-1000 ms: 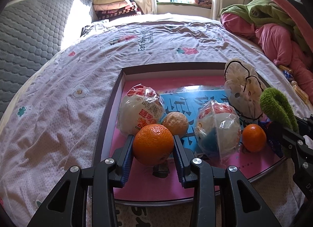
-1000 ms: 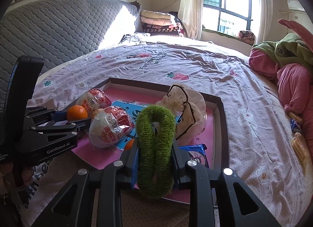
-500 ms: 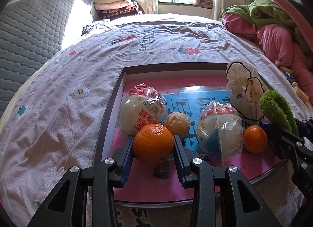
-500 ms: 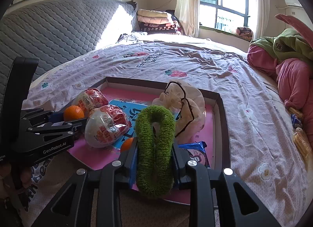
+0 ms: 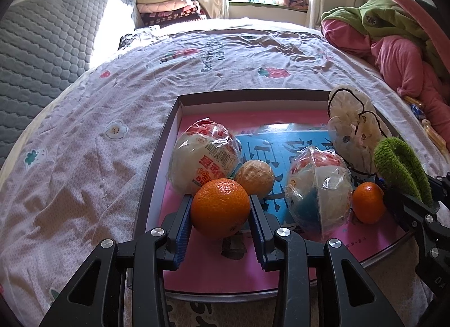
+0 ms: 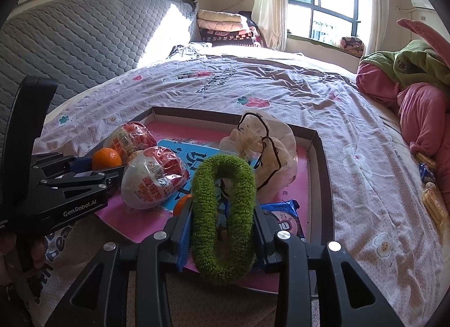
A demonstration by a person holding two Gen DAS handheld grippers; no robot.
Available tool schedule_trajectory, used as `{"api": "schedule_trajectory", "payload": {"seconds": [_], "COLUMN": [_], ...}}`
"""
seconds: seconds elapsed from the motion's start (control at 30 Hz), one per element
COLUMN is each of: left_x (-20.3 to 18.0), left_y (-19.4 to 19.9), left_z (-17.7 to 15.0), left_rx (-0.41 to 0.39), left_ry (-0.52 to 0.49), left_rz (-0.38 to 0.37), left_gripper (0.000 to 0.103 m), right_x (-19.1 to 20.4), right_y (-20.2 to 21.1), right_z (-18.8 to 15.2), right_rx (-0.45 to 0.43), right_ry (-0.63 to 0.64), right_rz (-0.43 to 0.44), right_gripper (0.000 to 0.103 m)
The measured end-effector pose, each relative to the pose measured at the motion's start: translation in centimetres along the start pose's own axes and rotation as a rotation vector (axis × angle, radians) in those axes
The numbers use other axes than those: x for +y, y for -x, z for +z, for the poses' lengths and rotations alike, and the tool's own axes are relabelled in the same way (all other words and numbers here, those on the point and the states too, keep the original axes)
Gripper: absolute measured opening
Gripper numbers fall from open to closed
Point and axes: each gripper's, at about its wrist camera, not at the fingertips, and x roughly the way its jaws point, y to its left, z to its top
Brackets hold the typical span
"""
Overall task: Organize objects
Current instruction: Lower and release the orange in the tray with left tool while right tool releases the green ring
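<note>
left gripper [image 5: 220, 208]: angled downward over the near edge of the tray [image 5: 157, 175], near its left corner; both blue pads press an orange [image 5: 220, 207] held between them. right gripper [image 6: 223, 214]: angled downward over the near edge toward the right corner, jaws opening, a green fuzzy ring [image 6: 223, 220] upright between the pads, its sides touching them. a hand [image 6: 17, 251] grips the left gripper's handle at the frame's lower left.
</note>
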Motion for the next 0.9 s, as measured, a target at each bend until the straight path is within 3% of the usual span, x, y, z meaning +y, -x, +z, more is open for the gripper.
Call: {"api": "schedule_trajectory", "payload": {"seconds": [0.9], "left_x": [-0.21], "left_y": [0.65], "left_z": [0.37], "left_rx": [-0.023], "left_ry": [-0.003], "left_rz": [0.002], "left_gripper": [0.039], "right_x": [-0.35], "right_y": [0.17], "right_z": [0.21], "right_rx": [-0.004], "right_ry": [-0.032], "right_rz": [-0.011], "right_gripper": [0.054]}}
